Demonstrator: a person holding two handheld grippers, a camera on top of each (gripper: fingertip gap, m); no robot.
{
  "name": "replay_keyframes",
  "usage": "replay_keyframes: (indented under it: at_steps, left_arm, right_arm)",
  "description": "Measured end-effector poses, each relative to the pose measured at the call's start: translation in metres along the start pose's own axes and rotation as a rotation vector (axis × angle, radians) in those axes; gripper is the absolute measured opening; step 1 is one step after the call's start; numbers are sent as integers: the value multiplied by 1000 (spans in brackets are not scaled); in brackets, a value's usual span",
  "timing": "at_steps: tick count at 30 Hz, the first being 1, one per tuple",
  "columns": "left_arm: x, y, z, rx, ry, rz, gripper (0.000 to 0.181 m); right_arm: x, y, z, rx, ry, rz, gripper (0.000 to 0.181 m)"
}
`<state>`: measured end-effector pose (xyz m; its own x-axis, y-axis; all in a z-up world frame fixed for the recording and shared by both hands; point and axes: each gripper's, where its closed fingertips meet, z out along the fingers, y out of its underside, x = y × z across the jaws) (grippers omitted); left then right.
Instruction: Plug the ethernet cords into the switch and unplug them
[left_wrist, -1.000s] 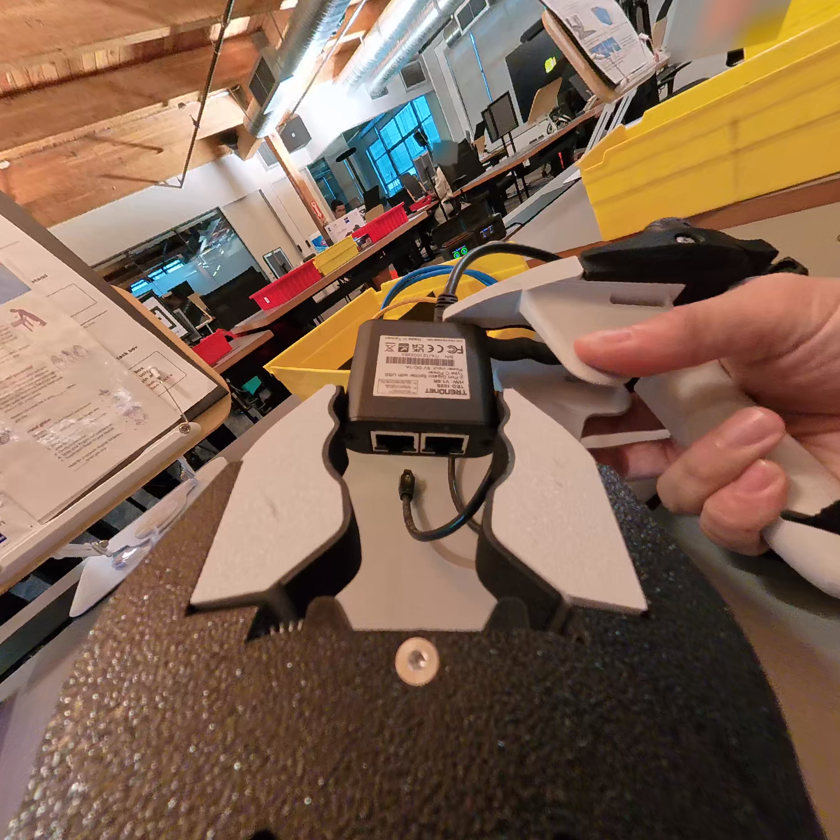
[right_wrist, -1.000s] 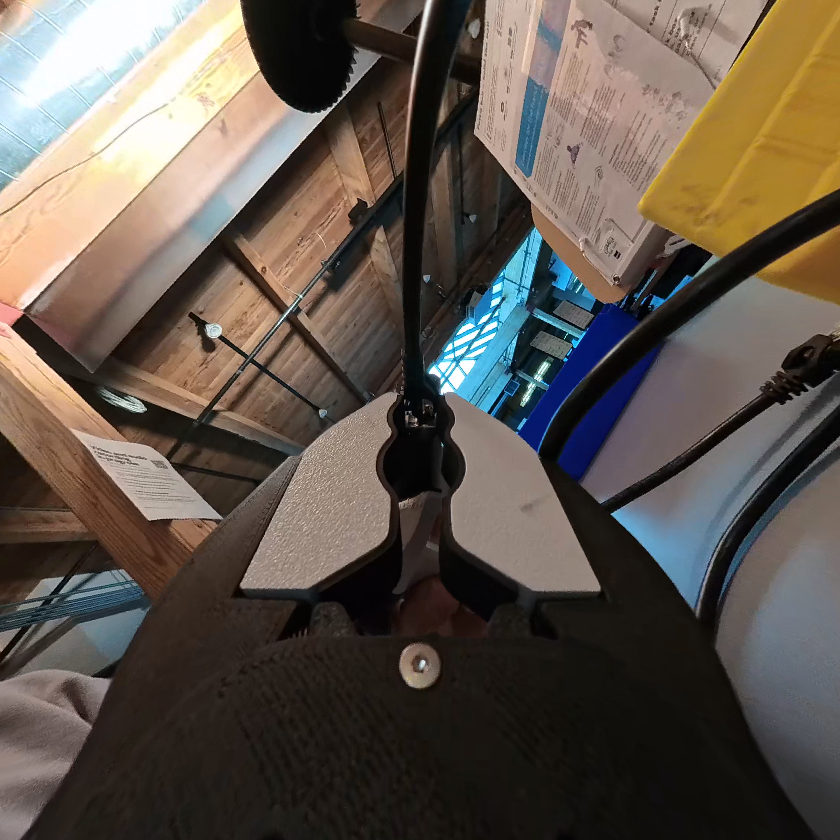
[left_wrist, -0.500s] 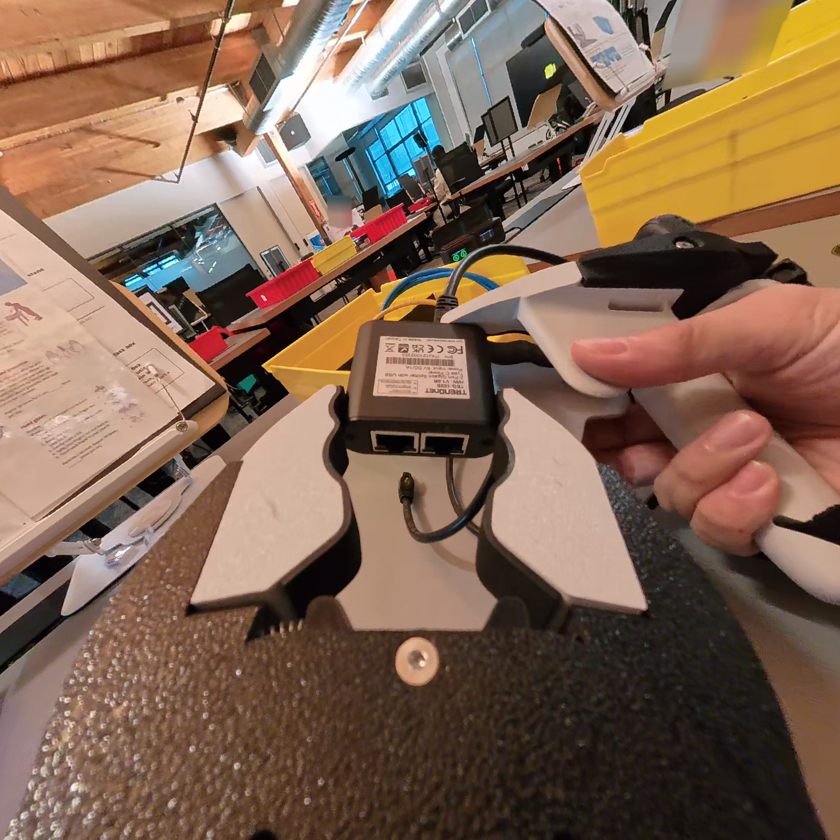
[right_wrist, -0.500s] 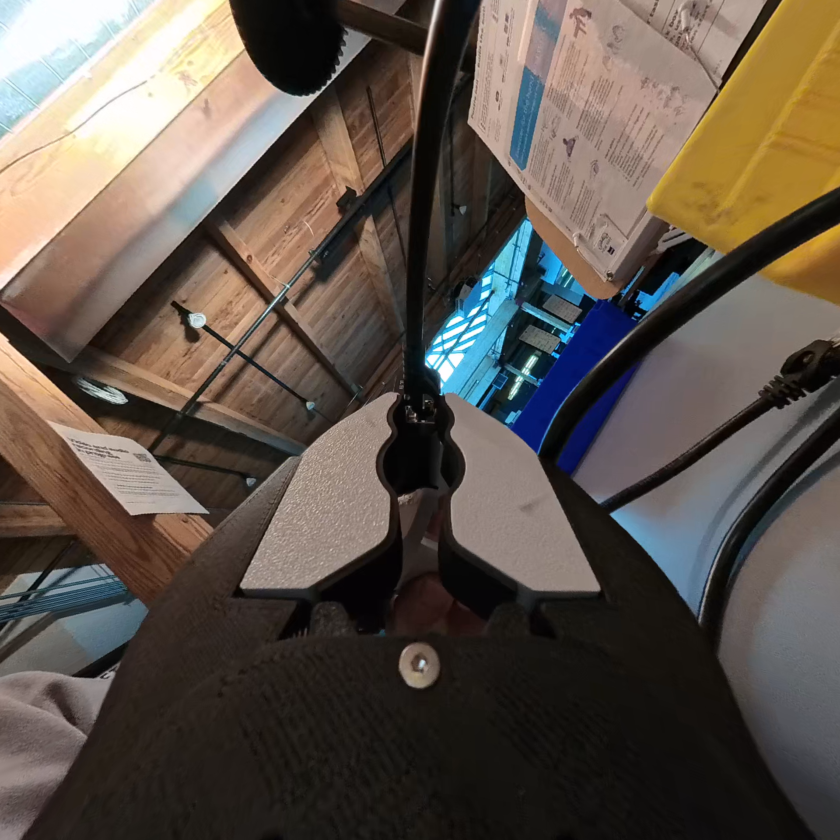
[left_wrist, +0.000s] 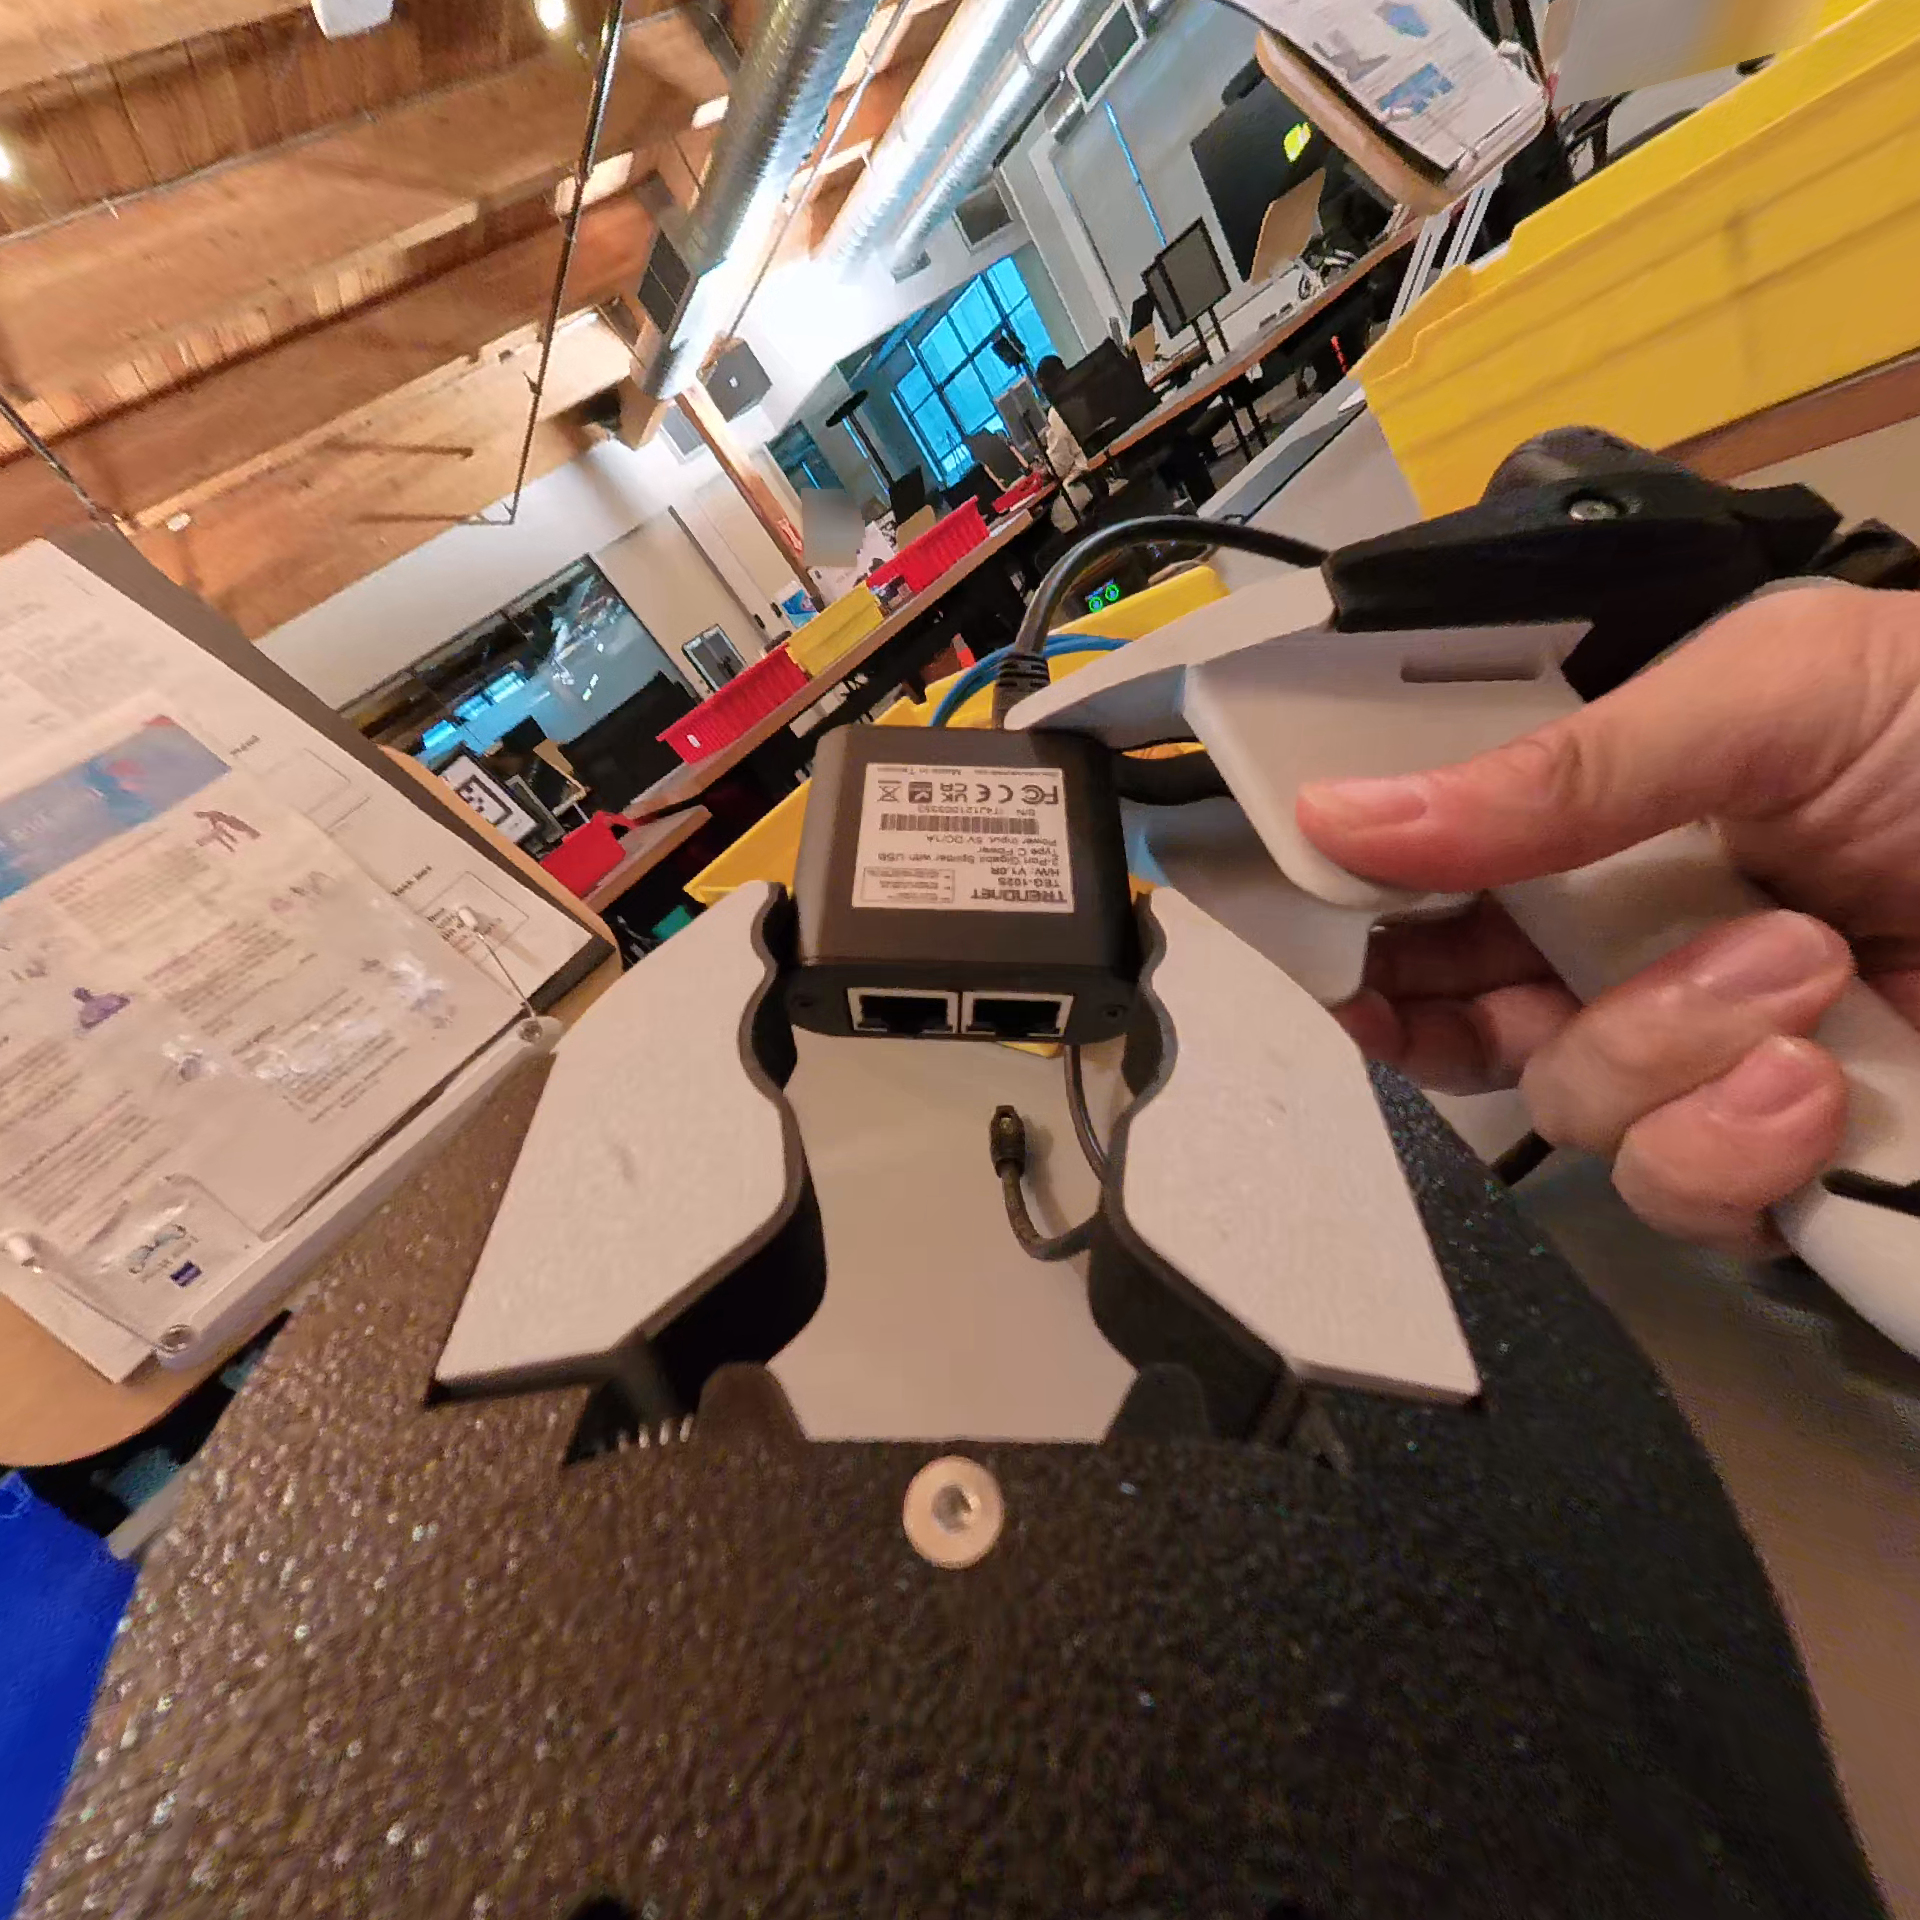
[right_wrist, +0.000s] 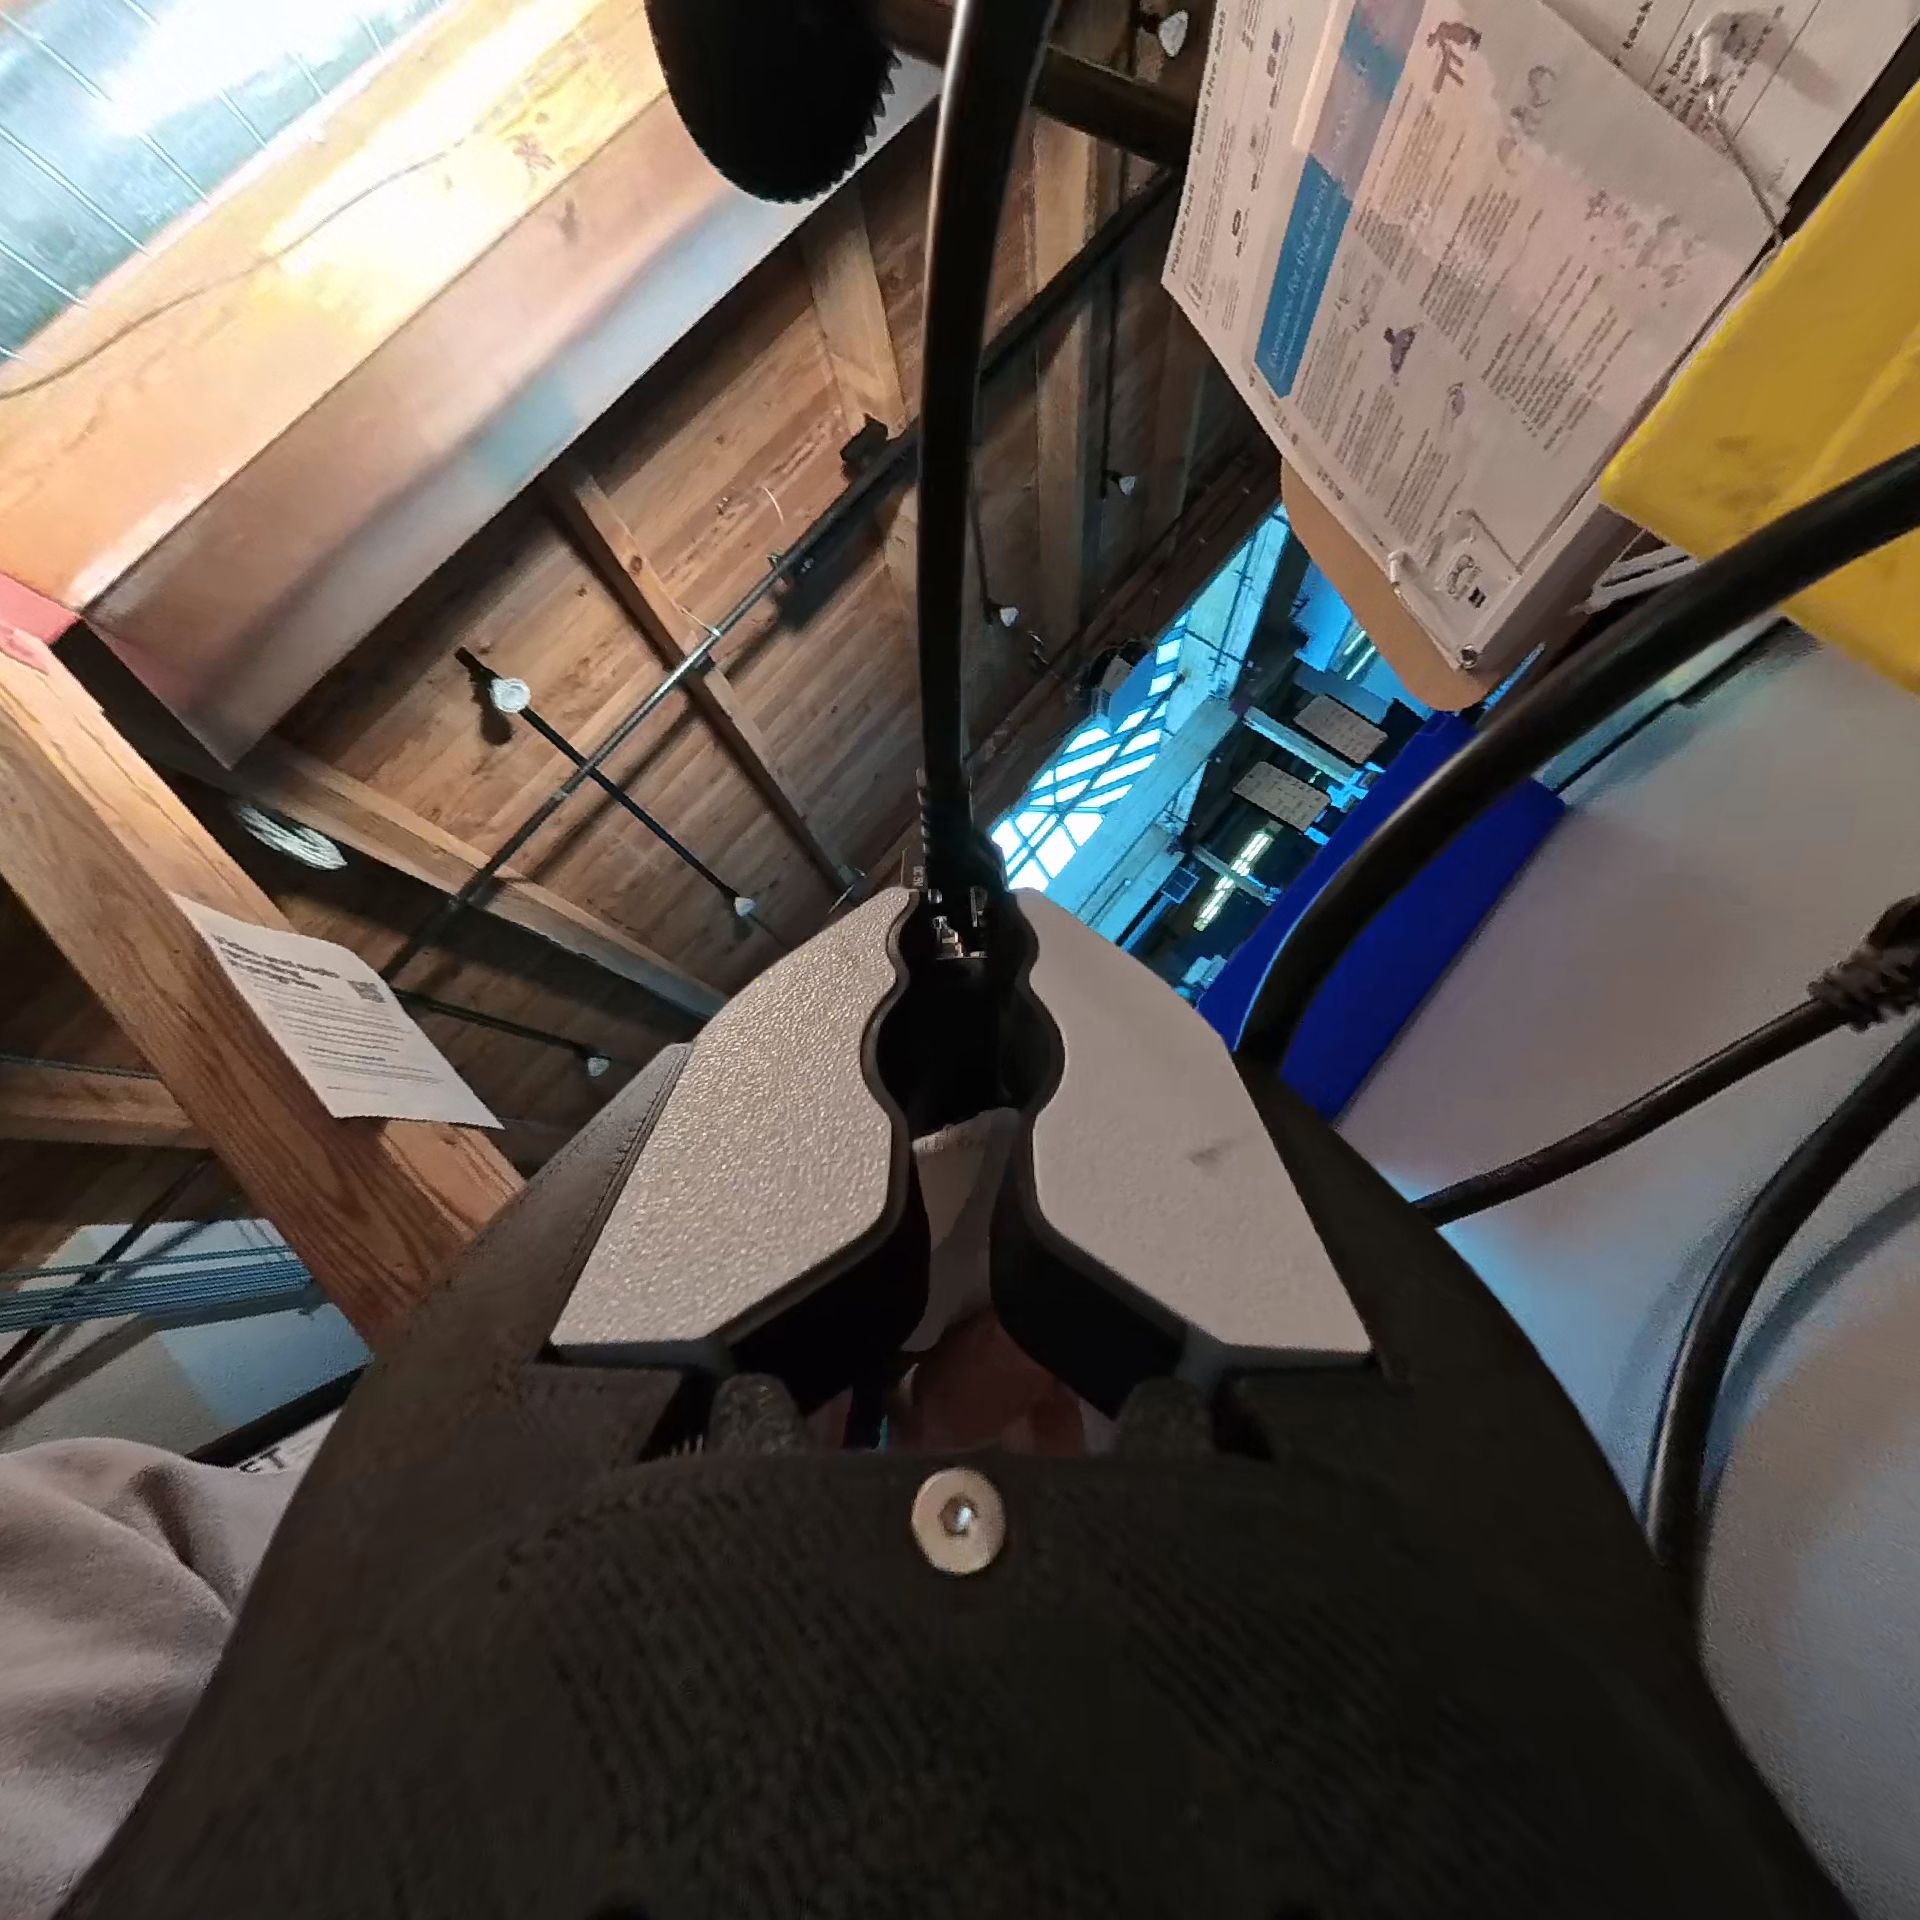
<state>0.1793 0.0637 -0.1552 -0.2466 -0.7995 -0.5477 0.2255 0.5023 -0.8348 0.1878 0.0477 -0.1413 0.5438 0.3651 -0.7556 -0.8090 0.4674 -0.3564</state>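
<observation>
1. Your left tool (left_wrist: 961, 935) is clamped on the black switch (left_wrist: 961, 873), its two grey fingers (left_wrist: 644, 1153) pressing the box's left and right sides at their tips.
2. The switch sits label-side up between the fingertips, with its two side-by-side ports (left_wrist: 958, 1010) facing back toward the camera; both ports are empty.
3. A thin black lead with a small plug (left_wrist: 1006, 1127) curls in the gap between the fingers, just below the ports and free of them.
4. A black cable (left_wrist: 1101, 551) leaves the far side of the switch and arcs up and to the right; a blue cable (left_wrist: 1060, 655) loops just behind it, over a yellow bin (left_wrist: 1652, 270).
5. Your right tool (left_wrist: 1101, 717) shows on the right of the left wrist view, tip just beside the switch's far right corner, with your right hand (left_wrist: 1714, 914) wrapped around its handle.
6. In the right wrist view, your right tool (right_wrist: 961, 925) is nearly closed, pinching a black ethernet cord (right_wrist: 951, 436) at its connector, right at the fingertips.
7. That cord rises from the tips toward the wooden ceiling; whether its connector touches the switch cannot be told.
8. To the right lie more black cables (right_wrist: 1558, 1132) on the grey tabletop (right_wrist: 1714, 1039), beside a blue bin (right_wrist: 1382, 987).
9. An instruction sheet (left_wrist: 208, 935) on a stand stands to the left tool's left.
</observation>
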Motion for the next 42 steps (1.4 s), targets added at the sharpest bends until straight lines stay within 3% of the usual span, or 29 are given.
replay_keyframes:
  at_steps: [3, 7, 10, 14, 15, 17, 19, 23, 28, 35, 39, 42]
  left_arm:
    - [2, -2, 0, 8, 21, -136, 61]
    - [-3, -11, -1, 6, -39, 61, 61]
    - [0, -14, 0, 41, 36, -163, 61]
    - [-4, -15, -1, 18, -44, 82, 61]
    - [-4, -13, -1, 0, -37, 95, 61]
    - [-8, -6, -4, 1, -24, -53, 61]
    - [-16, 0, -9, 11, -25, -183, 61]
    - [-32, 7, -6, 31, -9, -332, 61]
    - [-42, 32, -13, 11, -1, -385, 61]
    - [-47, 42, -15, 9, 5, -395, 61]
    - [-50, 46, -14, 8, 4, -406, 61]
    - [-48, 50, -12, 3, 13, -420, 61]
  right_arm:
    - [-3, -1, 1, -23, 29, -78, 11]
    - [-15, -2, 3, -57, 7, -141, 12]
    - [-17, -4, 3, -59, 15, -159, 11]
    - [-19, -4, 4, -42, -12, -112, 12]
    - [-19, -10, 2, 3, -21, -78, 12]
    - [-19, -36, -10, 84, -32, -77, 11]
    - [-12, -42, -19, 18, 67, -234, 11]
    - [-30, -42, -14, -111, 125, -397, 11]
    - [-37, -59, -16, -292, 271, -619, 12]
    - [-56, -92, 32, -602, 181, -716, 12]
    - [-73, -112, 66, -689, 59, -704, 12]
    - [-60, -131, 84, -734, -1, -679, 12]
